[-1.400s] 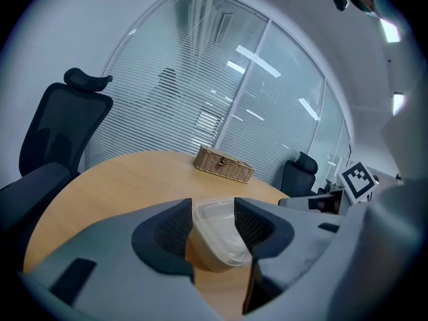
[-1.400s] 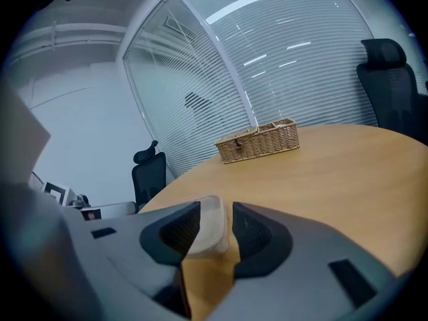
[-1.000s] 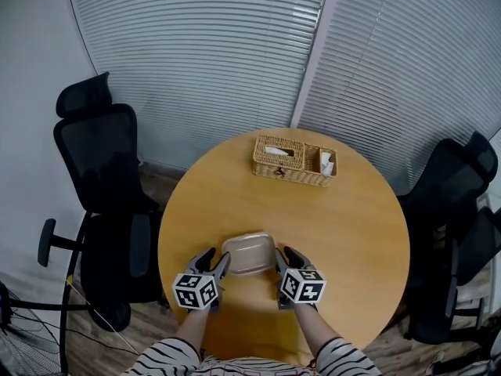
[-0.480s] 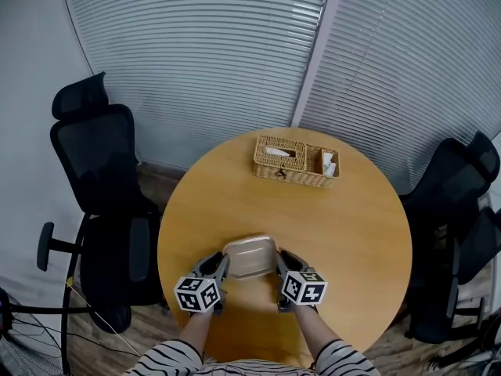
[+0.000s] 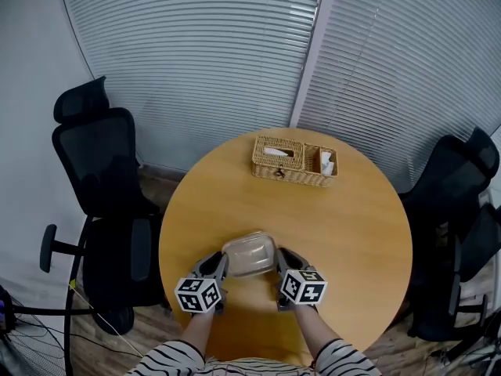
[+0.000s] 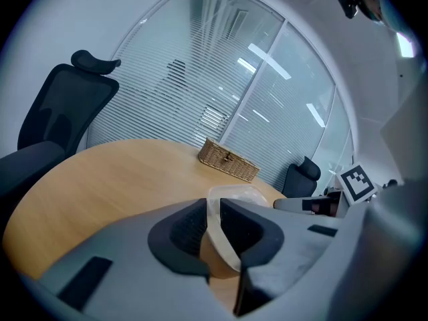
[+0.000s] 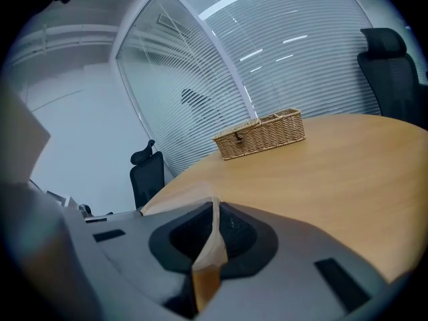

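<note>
Clear plastic tub w/ L claw & R claw each clamped on its rim.

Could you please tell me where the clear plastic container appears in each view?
Head view: the clear plastic container is low centre, between left gripper and right gripper.
Left gripper view: container low centre, rim clamped between the jaws.
Right gripper view: container low centre, edge-on between the jaws.
Shared landmark: rectangular woven wicker basket.

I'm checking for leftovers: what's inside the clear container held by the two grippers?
Nothing shows inside the clear container: only the wood colour of the table comes through. Its two side edges are covered by the left gripper and right gripper.
</note>
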Available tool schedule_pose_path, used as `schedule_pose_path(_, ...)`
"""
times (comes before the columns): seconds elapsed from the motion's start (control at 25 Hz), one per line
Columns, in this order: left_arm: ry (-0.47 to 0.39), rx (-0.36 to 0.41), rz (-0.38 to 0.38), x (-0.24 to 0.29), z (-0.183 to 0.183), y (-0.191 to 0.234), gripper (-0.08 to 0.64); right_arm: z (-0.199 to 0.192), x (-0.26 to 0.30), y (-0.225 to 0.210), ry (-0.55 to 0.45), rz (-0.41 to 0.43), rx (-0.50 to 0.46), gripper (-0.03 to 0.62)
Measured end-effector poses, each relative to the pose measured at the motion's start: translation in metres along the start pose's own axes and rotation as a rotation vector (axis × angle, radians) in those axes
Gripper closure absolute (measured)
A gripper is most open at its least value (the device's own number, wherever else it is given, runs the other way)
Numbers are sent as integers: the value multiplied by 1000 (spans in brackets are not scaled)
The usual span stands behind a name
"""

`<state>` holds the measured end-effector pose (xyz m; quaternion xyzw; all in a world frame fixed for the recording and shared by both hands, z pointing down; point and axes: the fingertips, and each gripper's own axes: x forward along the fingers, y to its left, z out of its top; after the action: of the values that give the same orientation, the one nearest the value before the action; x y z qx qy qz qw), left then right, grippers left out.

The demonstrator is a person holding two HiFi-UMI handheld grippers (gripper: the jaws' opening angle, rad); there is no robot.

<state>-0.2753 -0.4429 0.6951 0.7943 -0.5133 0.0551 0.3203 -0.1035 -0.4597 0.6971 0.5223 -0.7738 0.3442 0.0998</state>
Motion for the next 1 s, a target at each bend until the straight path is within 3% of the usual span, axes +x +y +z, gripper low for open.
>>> schedule_pose_path(0.52, -47, 32, 6, -30, 20, -19, 499, 9, -30, 20, -21, 34, -21, 548)
schedule_pose_path(1.0, -142, 64, 32, -75, 37, -58, 505, 21, -76, 37, -59, 101, -47, 551)
